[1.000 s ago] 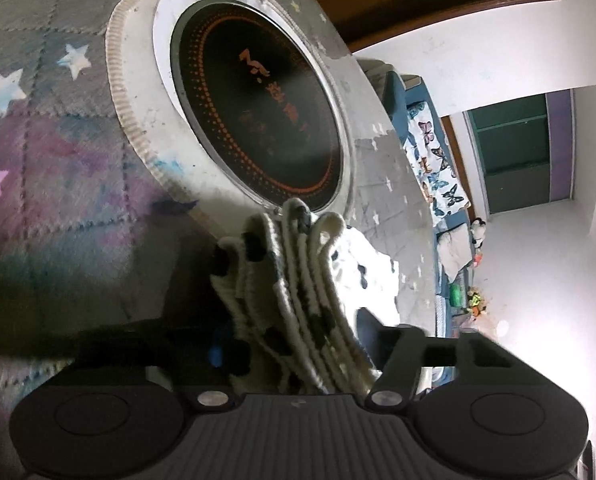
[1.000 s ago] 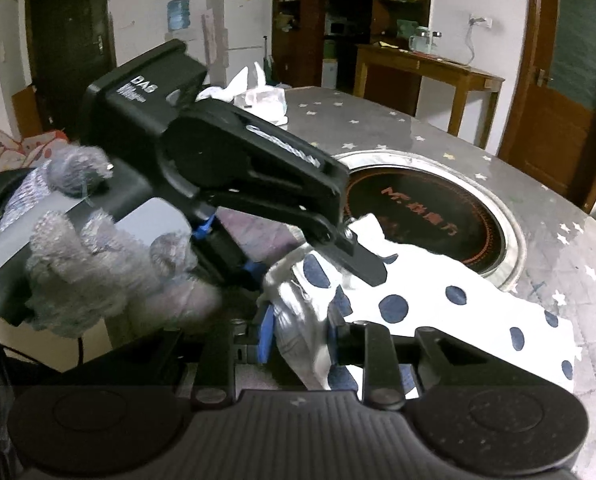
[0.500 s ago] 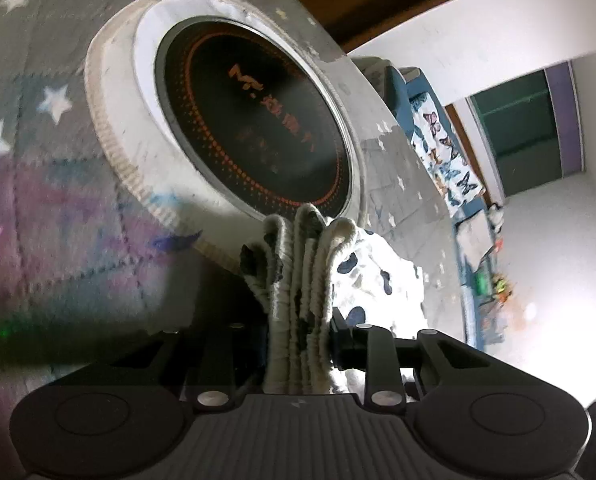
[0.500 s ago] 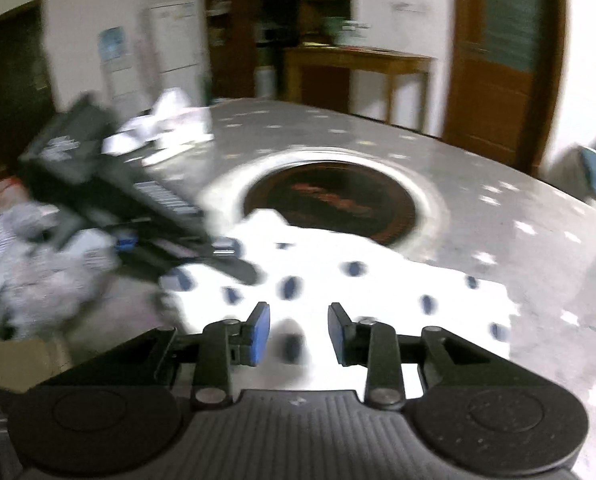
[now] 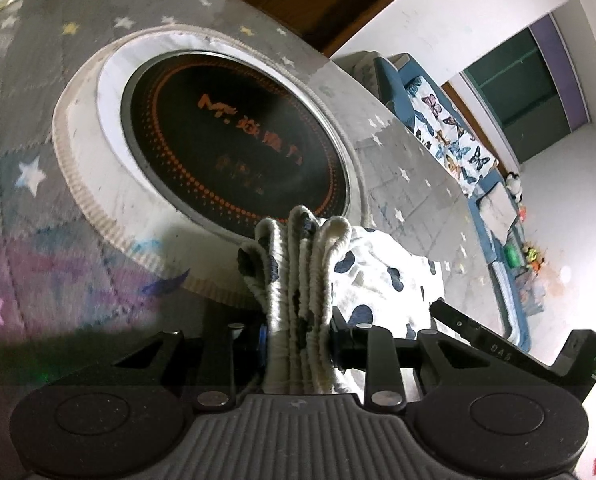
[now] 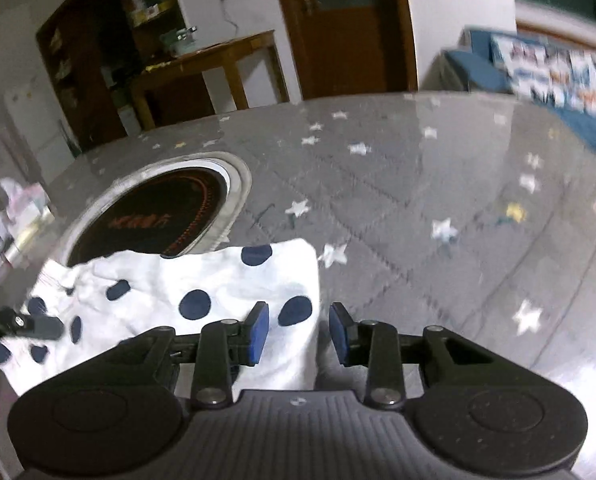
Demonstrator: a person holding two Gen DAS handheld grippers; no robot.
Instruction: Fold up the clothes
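Observation:
A white garment with navy dots lies on the grey star-patterned table, next to the round black cooktop. My left gripper is shut on the garment's bunched ribbed waistband, which stands up in folds between its fingers. The rest of the cloth trails off to the right. My right gripper is open and empty, just above the garment's right edge. The left gripper's finger shows at the far left of the right wrist view.
The cooktop has a wide white rim set in the table. Crumpled items sit at the table's far left. A blue sofa with a butterfly cloth and a wooden side table stand beyond the table.
My right gripper let go of the cloth near the left gripper, opened, and swung right along the garment to its right edge. My left gripper closed tighter on the bunched waistband.

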